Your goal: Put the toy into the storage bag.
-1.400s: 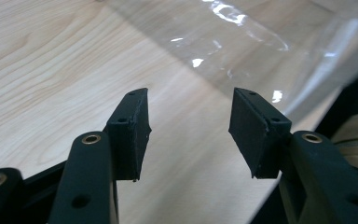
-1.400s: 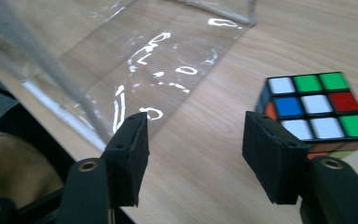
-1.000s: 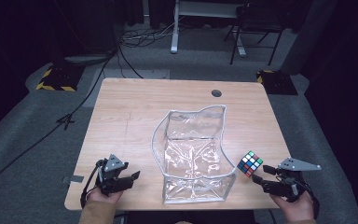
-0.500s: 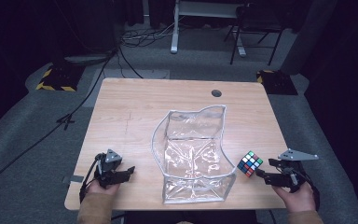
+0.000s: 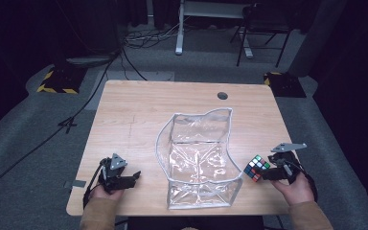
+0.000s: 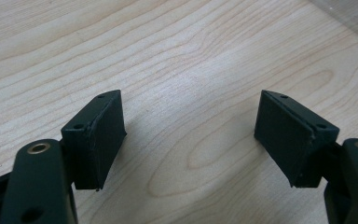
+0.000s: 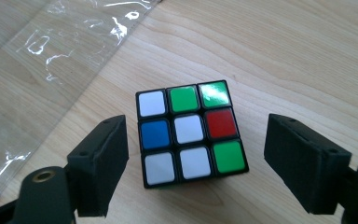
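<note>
Puzzle cube: sits on the wooden surface at 3 o'clock of the clear plastic bag, just beside it.
Right hand-held gripper: jaws just opening wide, straddling the cube without touching, seemingly lined up to grasp it.
Left hand-held gripper: likewise just opening, empty over bare wood at 9 o'clock of the bag, probably waiting to steady it.

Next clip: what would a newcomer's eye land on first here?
Probably the colourful puzzle cube near the table's right front, sitting between the right tool's open jaws. Next, the clear plastic bag standing open mid-table, with the left tool open over bare wood.
</note>
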`<act>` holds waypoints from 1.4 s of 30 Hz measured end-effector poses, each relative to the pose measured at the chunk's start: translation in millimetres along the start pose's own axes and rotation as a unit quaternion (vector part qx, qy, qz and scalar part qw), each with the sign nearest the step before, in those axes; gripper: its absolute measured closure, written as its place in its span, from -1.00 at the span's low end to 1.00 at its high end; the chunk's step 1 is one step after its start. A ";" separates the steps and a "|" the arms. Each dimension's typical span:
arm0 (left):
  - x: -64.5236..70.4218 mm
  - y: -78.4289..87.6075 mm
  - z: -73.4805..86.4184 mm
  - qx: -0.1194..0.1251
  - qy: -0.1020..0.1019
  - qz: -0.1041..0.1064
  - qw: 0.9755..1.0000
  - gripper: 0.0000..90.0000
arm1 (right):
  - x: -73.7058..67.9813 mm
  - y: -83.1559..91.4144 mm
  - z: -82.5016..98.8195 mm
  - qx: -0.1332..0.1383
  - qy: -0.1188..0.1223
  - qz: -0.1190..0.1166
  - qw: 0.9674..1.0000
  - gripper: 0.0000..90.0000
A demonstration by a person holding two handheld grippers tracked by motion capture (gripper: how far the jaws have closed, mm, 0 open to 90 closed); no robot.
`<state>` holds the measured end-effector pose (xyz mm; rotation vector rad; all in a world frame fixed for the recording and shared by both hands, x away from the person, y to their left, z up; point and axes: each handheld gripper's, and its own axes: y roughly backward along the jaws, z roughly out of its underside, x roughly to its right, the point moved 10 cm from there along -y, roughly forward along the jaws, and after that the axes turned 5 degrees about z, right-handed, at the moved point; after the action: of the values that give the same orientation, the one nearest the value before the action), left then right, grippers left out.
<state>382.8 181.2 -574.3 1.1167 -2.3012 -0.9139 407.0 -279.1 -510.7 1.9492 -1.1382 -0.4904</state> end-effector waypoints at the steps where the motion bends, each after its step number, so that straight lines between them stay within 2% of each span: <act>1: 0.2 -0.2 -0.1 0.001 0.000 0.001 1.000 -0.46 | -0.5 -2.9 -0.1 -0.008 0.001 0.002 1.000 -0.51; 8: 0.6 -0.3 -0.1 0.001 0.000 0.001 1.000 -0.47 | -0.9 -18.3 0.6 -0.050 0.036 0.009 0.998 -0.42; 15: 1.1 -0.2 0.3 0.000 0.000 0.002 1.000 -0.47 | -4.3 -25.3 2.4 -0.082 0.043 0.001 0.996 -0.26; 17: 1.4 -0.1 0.4 -0.001 0.001 0.003 1.000 -0.47 | -4.1 -24.4 1.8 -0.085 0.036 -0.004 0.996 -0.25; 19: 1.3 0.0 0.5 -0.002 0.001 0.003 1.000 -0.47 | -2.7 -23.7 2.1 -0.087 0.042 0.002 0.995 -0.25; 22: 1.5 0.0 0.6 -0.002 0.001 0.004 1.000 -0.47 | -1.0 -19.6 1.1 -0.085 0.041 0.007 0.996 -0.25; 24: 1.4 0.0 0.6 -0.002 0.001 0.004 1.000 -0.47 | -1.9 -14.9 -1.3 -0.080 0.025 -0.001 0.996 -0.25; 30: 1.2 -0.2 0.4 -0.001 0.001 0.002 1.000 -0.47 | -0.5 2.1 -12.1 -0.067 0.012 -0.012 0.998 -0.25; 42: 2.0 -0.6 0.3 -0.003 -0.001 0.003 1.000 -0.54 | 4.9 33.9 -34.9 -0.041 0.010 -0.018 0.999 -0.25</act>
<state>381.8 179.4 -574.7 1.1064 -2.3007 -0.9198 414.4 -276.7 -462.4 1.9021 -1.0563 -0.5275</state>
